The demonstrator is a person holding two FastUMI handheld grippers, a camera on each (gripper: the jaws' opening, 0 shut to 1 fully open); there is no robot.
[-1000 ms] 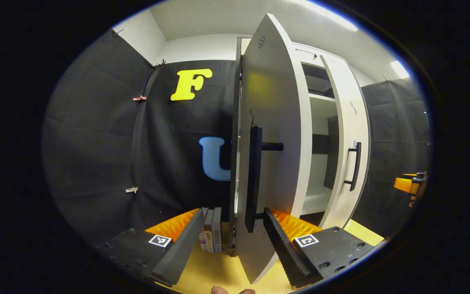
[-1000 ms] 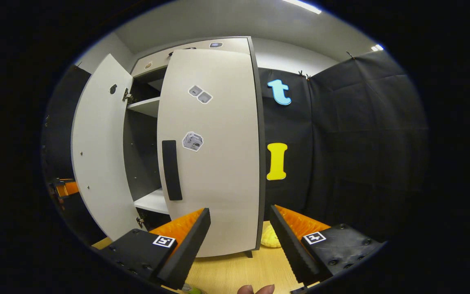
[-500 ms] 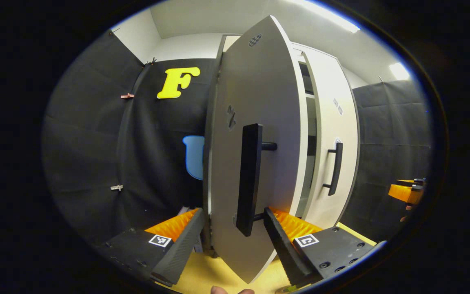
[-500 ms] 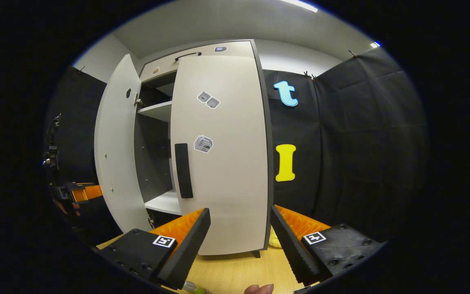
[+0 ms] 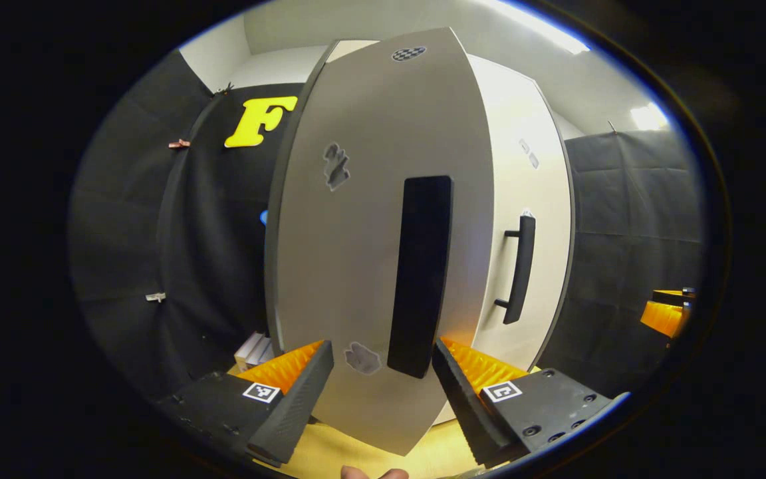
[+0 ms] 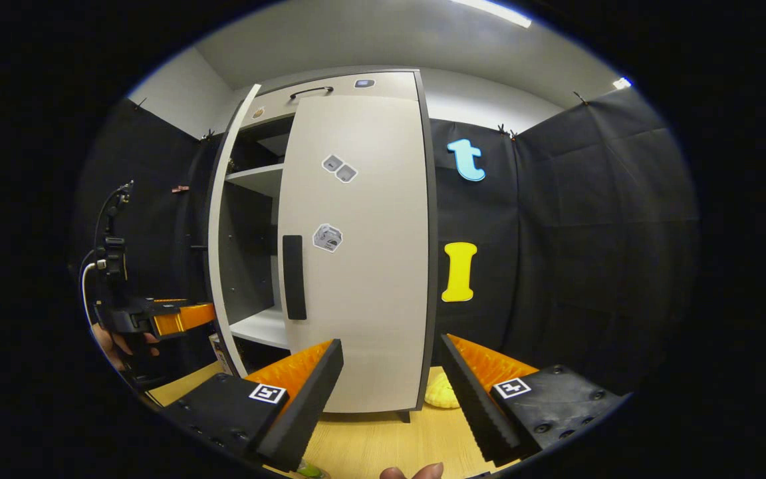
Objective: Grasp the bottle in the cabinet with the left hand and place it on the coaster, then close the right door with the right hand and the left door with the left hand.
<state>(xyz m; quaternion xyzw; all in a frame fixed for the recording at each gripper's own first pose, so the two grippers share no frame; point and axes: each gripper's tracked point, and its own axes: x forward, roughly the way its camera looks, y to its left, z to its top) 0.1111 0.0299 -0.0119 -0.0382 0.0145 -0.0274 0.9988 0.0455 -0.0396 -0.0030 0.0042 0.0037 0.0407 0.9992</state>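
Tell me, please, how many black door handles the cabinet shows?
2: one on the left door, between the left claw fingers, and one on the right door. Others may be hidden.

Pale grey left door [image 5: 356, 253] with a black handle [image 5: 419, 273] and a small checkered sticker [image 5: 408, 53]. Off-white right door [image 6: 363, 266] with a black handle [image 6: 293, 276]. Light wooden tabletop [image 6: 383, 442]. Dark grey cabinet interior [image 6: 243, 259].

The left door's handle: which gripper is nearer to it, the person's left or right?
Left. The left gripper has its open fingers right at the left door handle. The right gripper is held back, facing the closed right door.
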